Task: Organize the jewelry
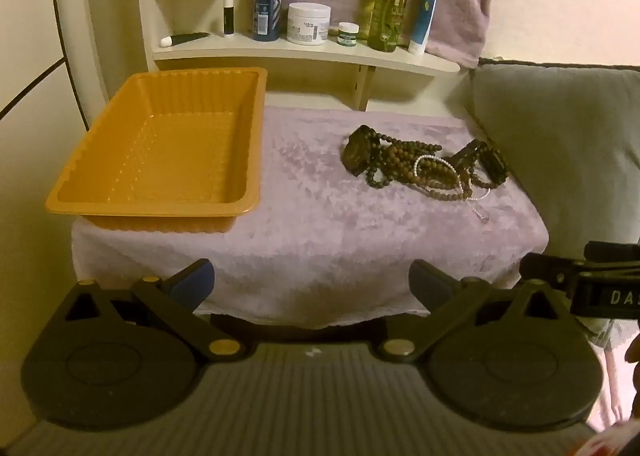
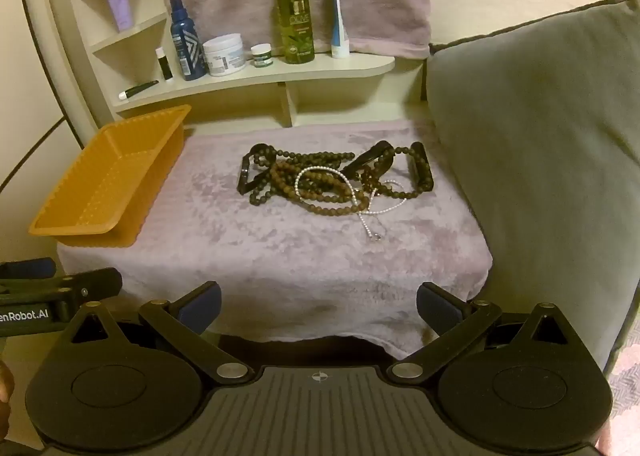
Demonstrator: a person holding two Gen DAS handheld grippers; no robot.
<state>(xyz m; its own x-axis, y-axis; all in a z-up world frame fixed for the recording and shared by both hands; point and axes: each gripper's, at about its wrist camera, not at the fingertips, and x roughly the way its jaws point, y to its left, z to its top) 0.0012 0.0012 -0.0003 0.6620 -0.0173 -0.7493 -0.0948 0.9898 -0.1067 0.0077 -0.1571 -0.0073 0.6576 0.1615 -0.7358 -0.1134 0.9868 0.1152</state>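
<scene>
Left gripper point(image 1: 311, 283): jaws wide apart, nothing between, short of towel-covered counter point(image 1: 312, 240). Right gripper point(image 2: 319, 306): same, spread and empty. Jewelry pile point(image 2: 338, 179), tangled dark beads plus white bead strand, lies on counter's right half. Orange tray point(image 1: 160, 151) sits on left edge, well apart from pile.

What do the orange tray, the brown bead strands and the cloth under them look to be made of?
Orange tray: thin moulded plastic, slightly glossy, going by its ribbed walls and dimpled floor.
Brown bead strands: matte round beads, probably wood; stone or resin cannot be ruled out.
Cloth: plush lilac fabric, like fleece or towelling, with a crushed pile that catches light unevenly.
</scene>
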